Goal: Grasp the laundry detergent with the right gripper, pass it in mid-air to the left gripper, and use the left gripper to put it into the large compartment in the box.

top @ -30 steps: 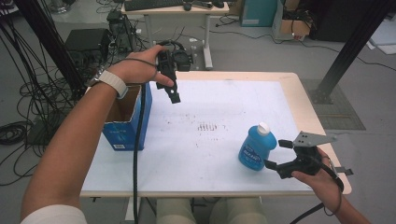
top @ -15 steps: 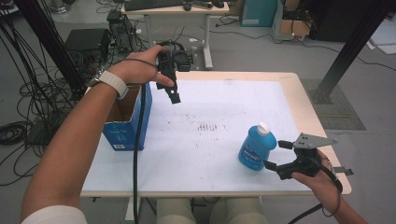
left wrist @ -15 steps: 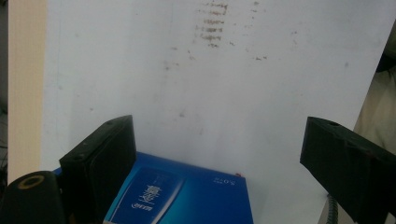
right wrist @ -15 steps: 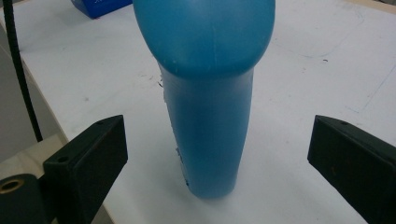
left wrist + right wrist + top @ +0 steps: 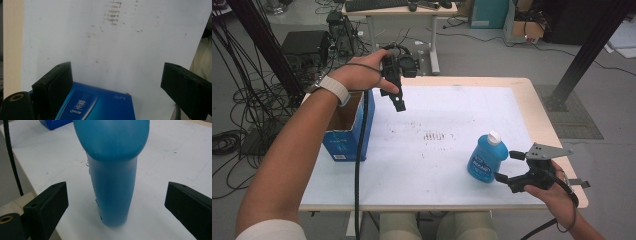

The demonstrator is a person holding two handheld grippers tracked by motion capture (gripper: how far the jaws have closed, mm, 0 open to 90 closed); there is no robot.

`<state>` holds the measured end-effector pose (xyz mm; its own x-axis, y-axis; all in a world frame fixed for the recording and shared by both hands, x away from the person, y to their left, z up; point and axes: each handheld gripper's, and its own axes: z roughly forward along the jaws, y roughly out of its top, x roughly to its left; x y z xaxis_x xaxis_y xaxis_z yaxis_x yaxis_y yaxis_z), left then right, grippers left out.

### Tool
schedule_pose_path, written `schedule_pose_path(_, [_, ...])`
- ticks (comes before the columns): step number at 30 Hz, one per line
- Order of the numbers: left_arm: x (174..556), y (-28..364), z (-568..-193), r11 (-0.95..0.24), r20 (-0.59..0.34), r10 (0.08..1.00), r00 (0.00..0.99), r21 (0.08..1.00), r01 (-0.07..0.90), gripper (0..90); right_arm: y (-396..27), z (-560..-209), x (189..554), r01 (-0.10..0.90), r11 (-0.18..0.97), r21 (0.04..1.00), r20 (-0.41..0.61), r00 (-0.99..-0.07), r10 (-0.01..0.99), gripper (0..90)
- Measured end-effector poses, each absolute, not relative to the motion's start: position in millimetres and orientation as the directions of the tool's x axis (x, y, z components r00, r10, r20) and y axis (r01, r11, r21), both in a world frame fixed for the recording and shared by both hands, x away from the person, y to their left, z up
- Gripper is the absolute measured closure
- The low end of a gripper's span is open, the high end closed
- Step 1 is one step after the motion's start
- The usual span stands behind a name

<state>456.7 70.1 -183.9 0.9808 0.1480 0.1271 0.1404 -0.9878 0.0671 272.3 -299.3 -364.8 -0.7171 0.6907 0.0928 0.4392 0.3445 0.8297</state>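
Lighting's pretty even and soft from overhead in the high view, and the white matte tabletop [image 5: 452, 125] comes out bright, almost washed out, with barely any hard shadows. Both gripper views are softer and grainy. In the right gripper view the translucent blue plastic bottle [image 5: 112, 170] sits so close that its top goes blurry, with a faint shadow at its base.

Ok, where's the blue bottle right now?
The blue bottle stands upright at the table's near right in the high view, just ahead of the open right gripper.
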Motion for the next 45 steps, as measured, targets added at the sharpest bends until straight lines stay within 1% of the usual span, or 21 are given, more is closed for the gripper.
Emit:
schedule_pose_path(3, [456.8, 69.9, -184.2, -0.988, 0.124, 0.151, 0.981, 0.064, 0.144, 11.0, -299.6, -364.4, 272.3, 0.438, 0.343, 0.831, 0.092, -0.717, 0.691, 5.0])
schedule_pose_path(4, [456.8, 69.9, -184.0, -0.988, 0.122, 0.150, 0.981, 0.061, 0.144, 11.0, -299.9, -364.7, 273.3, 0.423, 0.347, 0.837, 0.081, -0.723, 0.686, 5.0])
schedule_pose_path(17, [457.1, 70.7, -184.0, -0.987, 0.126, 0.151, 0.980, 0.069, 0.143, 11.0, -299.2, -364.3, 272.9, 0.417, 0.349, 0.839, 0.076, -0.725, 0.684, 5.1])
schedule_pose_path(21, [456.7, 70.5, -184.3, -0.987, 0.126, 0.153, 0.980, 0.074, 0.144, 11.0, -299.5, -364.4, 272.3, 0.424, 0.345, 0.837, 0.082, -0.722, 0.687, 4.8])
schedule_pose_path(22, [456.9, 70.3, -184.2, -0.987, 0.124, 0.153, 0.980, 0.070, 0.146, 11.0, -299.0, -363.7, 269.9, 0.459, 0.334, 0.824, 0.108, -0.704, 0.702, 4.8])
schedule_pose_path(25, [456.9, 69.9, -183.9, -0.987, 0.126, 0.153, 0.980, 0.062, 0.146, 11.0, -299.0, -363.5, 269.9, 0.458, 0.334, 0.824, 0.108, -0.705, 0.701, 4.7])
schedule_pose_path(28, [457.2, 70.4, -186.6, -0.985, 0.123, 0.153, 0.980, 0.096, 0.142, 11.0, -298.7, -363.0, 269.7, 0.457, 0.335, 0.824, 0.105, -0.705, 0.702, 4.6])
schedule_pose_path(31, [456.6, 70.7, -186.5, -0.984, 0.120, 0.163, 0.979, 0.092, 0.153, 11.0, -298.8, -363.0, 270.2, 0.452, 0.335, 0.826, 0.103, -0.707, 0.700, 4.2])
schedule_pose_path(32, [456.8, 70.3, -185.4, -0.985, 0.118, 0.161, 0.980, 0.078, 0.152, 11.0, -298.8, -362.9, 270.3, 0.453, 0.335, 0.826, 0.105, -0.708, 0.699, 4.0])
schedule_pose_path(33, [457.9, 69.9, -184.4, -0.989, 0.125, 0.142, 0.982, 0.067, 0.134, 11.0, -298.4, -363.0, 270.3, 0.451, 0.337, 0.827, 0.103, -0.710, 0.697, 3.8])
schedule_pose_path(34, [457.5, 69.8, -184.7, -0.987, 0.112, 0.153, 0.982, 0.065, 0.146, 11.0, -297.9, -363.1, 269.9, 0.450, 0.339, 0.826, 0.101, -0.711, 0.696, 3.6])
schedule_pose_path(35, [459.2, 69.5, -184.1, -0.990, 0.119, 0.130, 0.984, 0.061, 0.124, 11.0, -297.7, -363.2, 269.9, 0.450, 0.341, 0.825, 0.101, -0.712, 0.695, 3.6])
schedule_pose_path(40, [458.8, 69.7, -184.1, -0.990, 0.119, 0.134, 0.984, 0.057, 0.128, 11.0, -296.9, -363.3, 270.0, 0.450, 0.338, 0.826, 0.101, -0.709, 0.698, 3.5])
schedule_pose_path(43, [458.7, 70.2, -184.8, -0.990, 0.122, 0.134, 0.983, 0.064, 0.127, 11.0, -297.5, -363.9, 271.6, 0.433, 0.345, 0.833, 0.086, -0.717, 0.692, 3.4])
schedule_pose_path(44, [458.9, 70.4, -184.8, -0.990, 0.122, 0.133, 0.983, 0.063, 0.127, 11.0, -298.0, -364.4, 273.2, 0.411, 0.351, 0.841, 0.070, -0.727, 0.683, 3.3])
schedule_pose_path(45, [458.7, 70.5, -184.9, -0.990, 0.122, 0.137, 0.983, 0.063, 0.130, 11.0, -298.1, -364.4, 272.8, 0.417, 0.348, 0.840, 0.076, -0.724, 0.686, 3.2])
